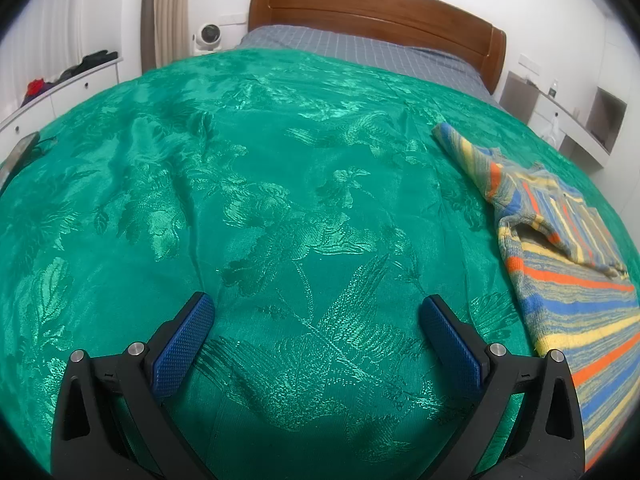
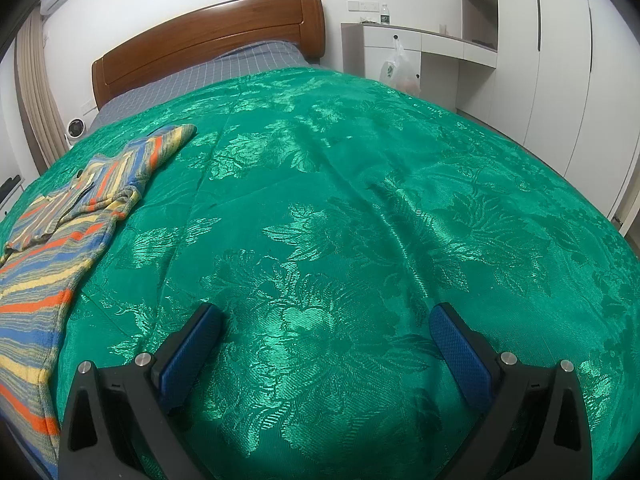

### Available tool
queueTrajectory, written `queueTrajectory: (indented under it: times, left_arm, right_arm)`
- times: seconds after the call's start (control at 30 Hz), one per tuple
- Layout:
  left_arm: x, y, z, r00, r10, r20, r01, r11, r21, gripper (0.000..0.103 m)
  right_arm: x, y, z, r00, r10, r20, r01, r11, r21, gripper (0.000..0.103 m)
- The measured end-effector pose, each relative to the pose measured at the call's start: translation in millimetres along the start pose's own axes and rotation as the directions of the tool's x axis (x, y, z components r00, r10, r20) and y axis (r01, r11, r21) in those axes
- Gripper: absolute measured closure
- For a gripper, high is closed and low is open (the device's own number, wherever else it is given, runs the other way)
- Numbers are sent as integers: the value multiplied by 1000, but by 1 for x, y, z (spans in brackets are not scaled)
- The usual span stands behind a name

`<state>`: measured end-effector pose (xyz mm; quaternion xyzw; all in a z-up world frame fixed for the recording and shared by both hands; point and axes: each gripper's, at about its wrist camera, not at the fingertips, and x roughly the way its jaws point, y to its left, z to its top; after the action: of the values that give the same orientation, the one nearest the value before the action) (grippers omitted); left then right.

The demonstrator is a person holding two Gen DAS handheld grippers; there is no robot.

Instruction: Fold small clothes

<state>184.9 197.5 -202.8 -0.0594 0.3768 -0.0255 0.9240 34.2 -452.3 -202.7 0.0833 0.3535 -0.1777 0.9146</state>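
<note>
Left tool: the left tool (image 1: 316, 308) hangs over the green bedspread (image 1: 280, 200) with its blue pads (image 1: 182, 348) spread wide apart; nothing sits between them, only bare cloth.
Right tool: the right tool (image 2: 326, 314) hangs the same way above the bedspread (image 2: 360, 200), pads (image 2: 460, 356) spread wide and holding nothing.
Shirt: a small striped shirt (image 1: 568, 264) in blue, yellow and orange lies on the bedspread between the two tools; it is off to the right of the left tool and off to the left of the right one (image 2: 56, 248). Neither tool touches it.
Shirt's lay: its body runs toward the foot of the bed, one sleeve (image 1: 468, 148) stretches out toward the headboard, and part of the upper cloth is doubled over on itself in a rumpled layer.
Bed: a grey checked sheet (image 1: 360, 50) shows beyond the bedspread's far edge, below a brown wooden headboard (image 1: 376, 8).
Bedspread: shiny, woven with leaves and flowers, creased in long soft ridges.
Left side of the room: a white drawer unit (image 1: 68, 92) with dark and red clothes piled on top, a small white fan (image 1: 208, 36) by the curtain (image 1: 168, 8).
Right side of the room: white cabinets (image 2: 540, 60), a plastic bag (image 2: 400, 70) hanging from a drawer, a bottle (image 2: 384, 14) on the counter.
</note>
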Motion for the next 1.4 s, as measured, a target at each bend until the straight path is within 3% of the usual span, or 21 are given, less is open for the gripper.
queueTrajectory:
  times: [0.57,0.7,0.8,0.87,0.93,1.0,1.03,1.1,1.13,1.2,1.23,1.27,1.33,1.4]
  left_arm:
    - [1,0,0,1000,1,0,-1,1000,0,1]
    - [1,0,0,1000,0,0,0,1000,0,1]
    - [1,0,0,1000,1,1,-1,1000,0,1]
    - [1,0,0,1000,0,1,0,1000,0,1]
    - [1,-1,0,1000,2,0,-2,1000,1,1]
    - [1,-1,0,1000,1,0,-1,1000,0,1]
    - [1,-1,0,1000,2,0,-2,1000,1,1]
    - [1,-1,0,1000,4,0,-4,1000,1,1]
    - [1,0,0,1000,4,0,-4,1000,1,1]
    - [1,0,0,1000,4,0,-4,1000,1,1]
    - [1,0,0,1000,4,0,-4,1000,1,1]
    - [1,0,0,1000,4,0,-4,1000,1,1]
    - [1,0,0,1000,4,1,-4,1000,1,1]
    - [1,0,0,1000,2,2,-2,1000,0,1]
  right_arm:
    - [0,0,-1,1000,0,4,0,1000,1,0]
    - [1,2,4,1000,-4,-28,4,1000,-4,0]
    - [-3,11,27,990,-18,-143,8,998,-67,4]
    - [-28,27,56,994,14,-108,-26,994,-102,4]
    - [-48,47,82,992,108,-64,-114,989,-96,4]
    - [-55,72,110,957,279,-73,-282,959,-36,4]
    - [-50,91,125,911,401,-95,-401,916,27,5]
    - [-33,121,138,832,540,-130,-529,842,111,15]
    - [-18,141,143,788,595,-158,-576,803,153,20]
    - [19,180,147,721,649,-243,-613,761,212,41]
    - [37,195,147,708,650,-275,-610,760,226,43]
    - [51,205,147,710,640,-292,-599,768,227,44]
    - [78,219,146,732,600,-322,-556,800,227,48]
    - [102,228,145,735,579,-354,-525,815,244,51]
